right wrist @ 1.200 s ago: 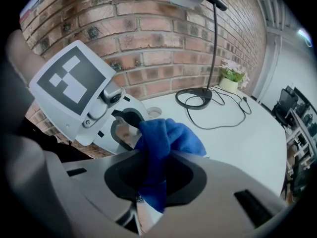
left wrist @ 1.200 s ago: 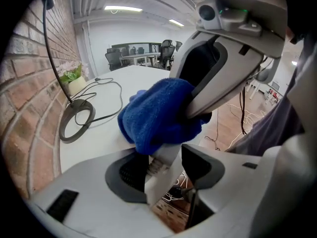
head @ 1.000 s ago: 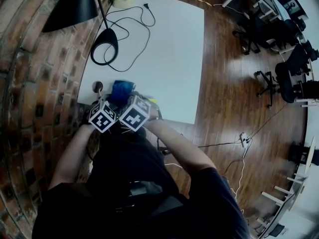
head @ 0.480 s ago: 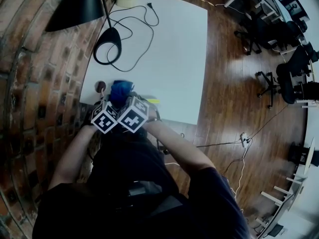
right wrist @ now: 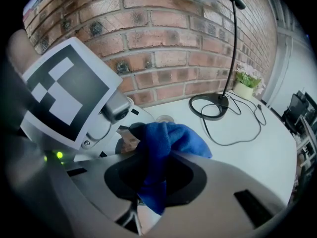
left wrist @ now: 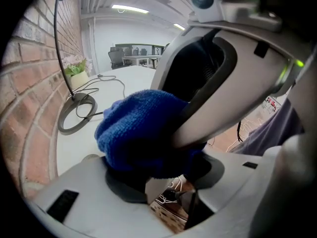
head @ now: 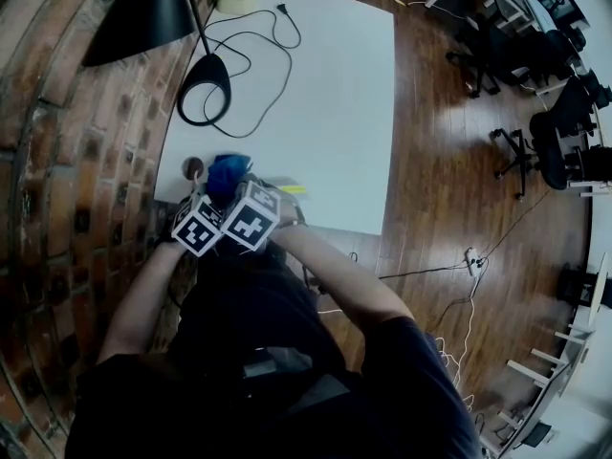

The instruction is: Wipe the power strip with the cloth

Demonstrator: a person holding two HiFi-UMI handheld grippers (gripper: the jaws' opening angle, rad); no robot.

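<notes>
Blue cloth held: L gripper, R gripper.

The cloth is blue knit fabric, soft and fuzzy. The table top is white, smooth and matt. The brick wall is rough, with recessed mortar joints. The floor is glossy wood plank. The left gripper shell is smooth grey plastic.

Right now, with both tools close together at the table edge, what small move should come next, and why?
Probably ease the right tool slightly away from the left tool. It grips the blue cloth, which lies bunched over the left tool's jaws and hides whatever is under it; I cannot see the power strip.
</notes>
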